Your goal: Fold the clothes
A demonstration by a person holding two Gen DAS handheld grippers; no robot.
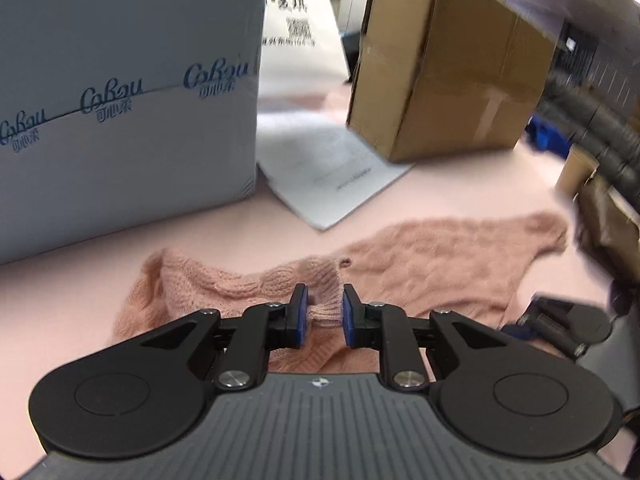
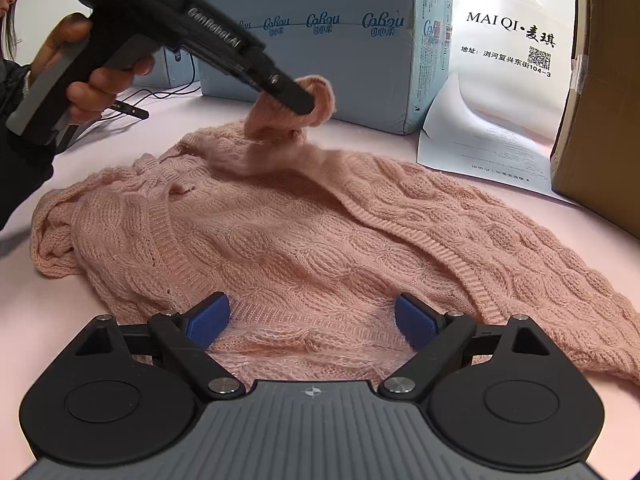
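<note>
My left gripper (image 1: pixel 323 312) pinched the sweater (image 2: pixel 304 232) cuff; right gripper (image 2: pixel 312 322) gaped empty; blue box (image 2: pixel 320 40) at twelve o'clock.

Pale pink table (image 1: pixel 460 192) fills lower and middle frame. Light blue printed carton (image 1: pixel 120 80) upper left; white printed sheet (image 1: pixel 332 176) lying beside it, white poster (image 2: pixel 508 72) propped behind. Brown cardboard box (image 1: pixel 448 68) upper right. Grey ribbed hoses (image 1: pixel 600 128) and blue bin (image 1: pixel 548 136) at far right, blurred. Black cables (image 2: pixel 160 92) on table, left. Bright light at upper right edge.
</note>
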